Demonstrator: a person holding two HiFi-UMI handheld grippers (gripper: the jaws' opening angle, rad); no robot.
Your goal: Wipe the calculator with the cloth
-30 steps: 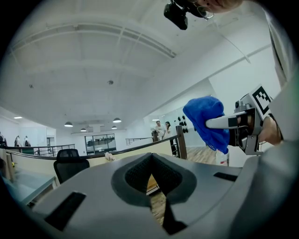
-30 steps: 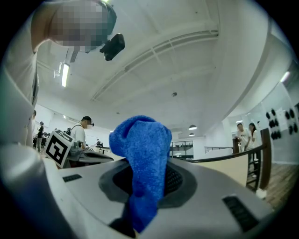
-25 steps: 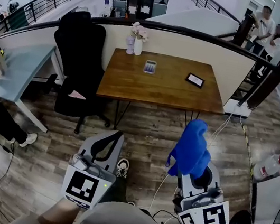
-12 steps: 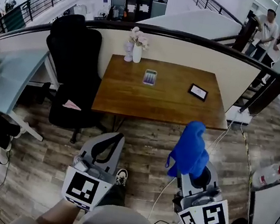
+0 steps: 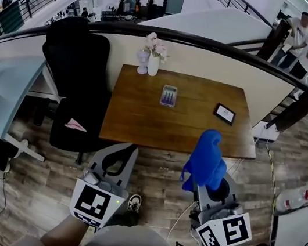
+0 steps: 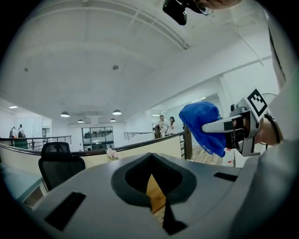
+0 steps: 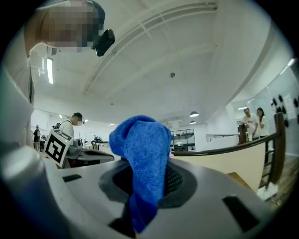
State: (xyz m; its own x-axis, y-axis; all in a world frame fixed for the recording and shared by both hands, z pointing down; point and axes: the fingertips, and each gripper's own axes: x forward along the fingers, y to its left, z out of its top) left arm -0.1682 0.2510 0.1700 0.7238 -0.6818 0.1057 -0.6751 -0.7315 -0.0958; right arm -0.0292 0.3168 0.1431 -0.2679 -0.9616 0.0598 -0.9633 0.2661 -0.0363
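The calculator [image 5: 169, 96] lies flat near the middle of the brown wooden table [image 5: 137, 116], well ahead of both grippers. A blue cloth [image 5: 206, 157] stands bunched up out of my right gripper [image 5: 208, 182], which is shut on it; the same cloth [image 7: 142, 158] hides those fingertips in the right gripper view and also shows in the left gripper view [image 6: 202, 126]. My left gripper [image 5: 128, 148] is shut with nothing in it, its tips touching [image 6: 150, 156]. Both are held over the floor, short of the table's near edge.
A small dark tablet [image 5: 225, 113] lies at the table's right. A white vase of flowers [image 5: 154, 60] stands at its back edge. A black office chair [image 5: 71, 75] is left of the table, beside a pale desk [image 5: 1, 86]. Two people [image 5: 303, 40] stand beyond the railing.
The table has come nearer and lower in the head view. Both grippers keep their places in front of me, the right one still holding the cloth.
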